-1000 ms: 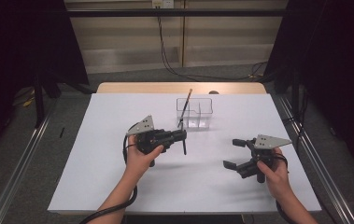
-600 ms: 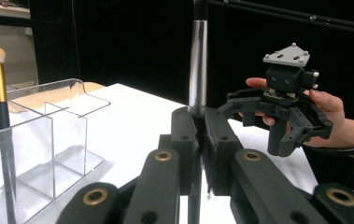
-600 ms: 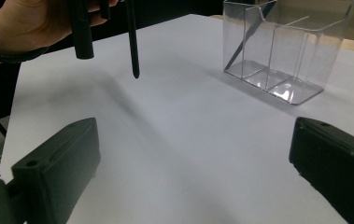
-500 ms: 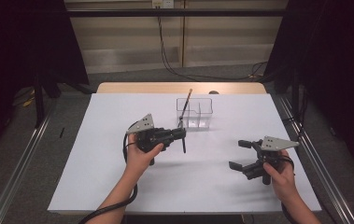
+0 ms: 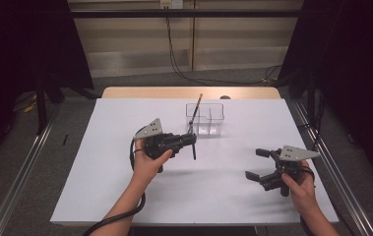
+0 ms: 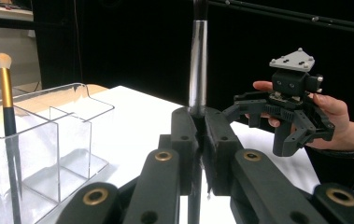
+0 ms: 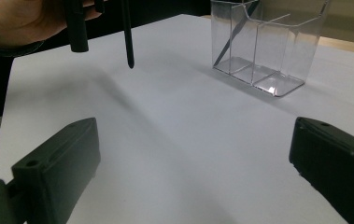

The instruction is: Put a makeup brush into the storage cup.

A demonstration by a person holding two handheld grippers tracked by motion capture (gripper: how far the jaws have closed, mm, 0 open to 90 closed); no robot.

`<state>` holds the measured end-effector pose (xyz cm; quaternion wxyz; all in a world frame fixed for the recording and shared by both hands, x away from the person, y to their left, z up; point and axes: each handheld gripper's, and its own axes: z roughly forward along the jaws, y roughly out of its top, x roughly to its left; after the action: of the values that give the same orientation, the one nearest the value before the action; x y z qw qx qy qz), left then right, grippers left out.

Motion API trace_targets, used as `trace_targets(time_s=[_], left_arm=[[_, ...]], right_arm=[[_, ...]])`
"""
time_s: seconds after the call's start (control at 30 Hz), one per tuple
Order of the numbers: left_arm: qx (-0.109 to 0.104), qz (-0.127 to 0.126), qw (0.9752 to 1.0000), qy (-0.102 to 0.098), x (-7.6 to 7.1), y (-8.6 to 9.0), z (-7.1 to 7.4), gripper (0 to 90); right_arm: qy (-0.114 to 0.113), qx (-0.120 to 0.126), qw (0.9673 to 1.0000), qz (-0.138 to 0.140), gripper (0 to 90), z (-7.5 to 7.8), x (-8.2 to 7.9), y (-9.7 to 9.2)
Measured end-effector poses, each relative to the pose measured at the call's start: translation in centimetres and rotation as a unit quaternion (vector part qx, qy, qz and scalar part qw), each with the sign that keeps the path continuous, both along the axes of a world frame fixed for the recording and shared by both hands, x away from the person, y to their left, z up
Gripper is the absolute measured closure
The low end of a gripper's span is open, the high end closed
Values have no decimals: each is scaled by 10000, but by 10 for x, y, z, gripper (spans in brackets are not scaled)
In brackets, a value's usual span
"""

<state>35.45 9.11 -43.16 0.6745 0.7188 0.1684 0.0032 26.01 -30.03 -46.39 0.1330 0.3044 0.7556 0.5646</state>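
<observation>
My left gripper (image 5: 190, 140) is shut on a dark makeup brush (image 5: 194, 152) and holds it upright above the white table. The handle tip points down, clear of the surface. In the left gripper view the jaws (image 6: 201, 126) pinch the brush below its silver ferrule (image 6: 197, 60). Just beyond stands a clear divided organizer (image 5: 212, 114), and a gold-handled brush (image 5: 197, 107) leans in its left compartment. My right gripper (image 5: 255, 163) hovers open near the table's right front with nothing between its jaws (image 7: 195, 135). It faces the organizer (image 7: 268, 42) and the held brush's handle (image 7: 128, 37).
A white sheet (image 5: 125, 196) covers the table, and a strip of bare wood (image 5: 149, 92) shows along the far edge. Metal rails (image 5: 21, 167) run along both sides. The left gripper's cable (image 5: 120, 216) trails off the front edge.
The right gripper has drifted slightly to the right and toward the front edge, still open. The left gripper and its brush have stayed put.
</observation>
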Motion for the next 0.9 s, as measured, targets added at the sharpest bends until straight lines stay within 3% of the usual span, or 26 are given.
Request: trace_targets(time_s=[0.9], left_arm=[[-10,131,9999,-8,13,-1,2,838]], right_arm=[[-76,82,9998,-173,15,-7,-11,-14]])
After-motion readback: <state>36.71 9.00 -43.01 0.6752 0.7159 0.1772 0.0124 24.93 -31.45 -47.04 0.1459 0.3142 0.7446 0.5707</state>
